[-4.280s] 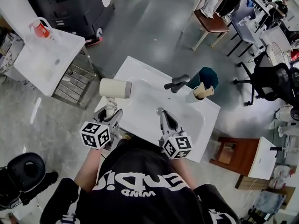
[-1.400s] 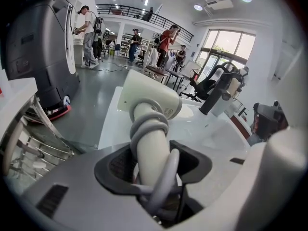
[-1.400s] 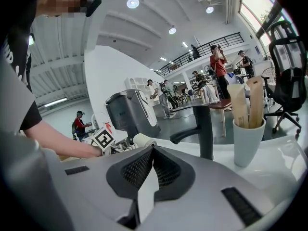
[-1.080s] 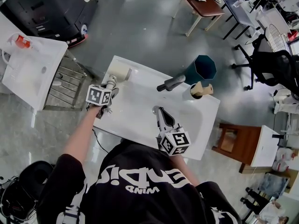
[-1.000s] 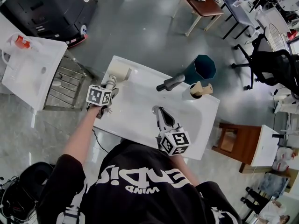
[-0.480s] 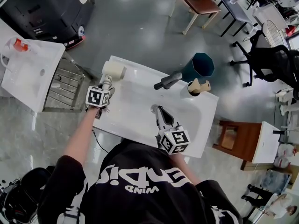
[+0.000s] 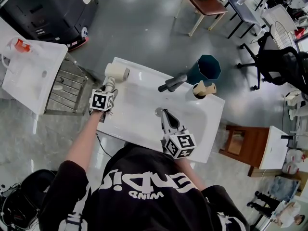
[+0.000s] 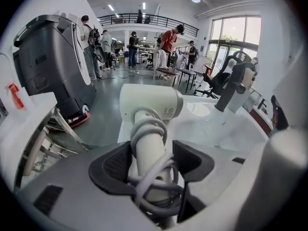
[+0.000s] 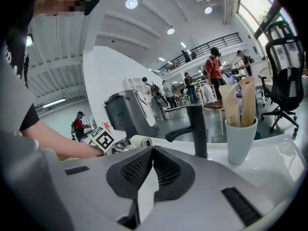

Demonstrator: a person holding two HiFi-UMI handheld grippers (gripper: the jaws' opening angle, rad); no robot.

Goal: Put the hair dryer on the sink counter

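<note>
The cream hair dryer [image 7: 117,71] lies on the far left corner of the white sink counter [image 7: 126,127], its grey cord wound round the handle. My left gripper [image 7: 109,84] reaches over that handle. In the left gripper view the handle [image 8: 150,150] stands between the black pads, and the jaws are opening, with a thin gap showing at the right pad [image 8: 192,160]. My right gripper [image 7: 161,113] hovers over the basin near the front, shut with nothing in it; its pads [image 9: 139,167] meet at the tip.
A black faucet [image 7: 172,83] and a white cup of wooden sticks [image 7: 202,89] stand at the counter's back. A teal bin [image 7: 208,67] is behind them. A second white sink [image 7: 30,73] on a metal rack and a black machine [image 7: 43,8] are to the left.
Since the oldest frame the hair dryer went from the front left to the counter's far left corner. Over the last second my left gripper stays at its handle; the right has not moved.
</note>
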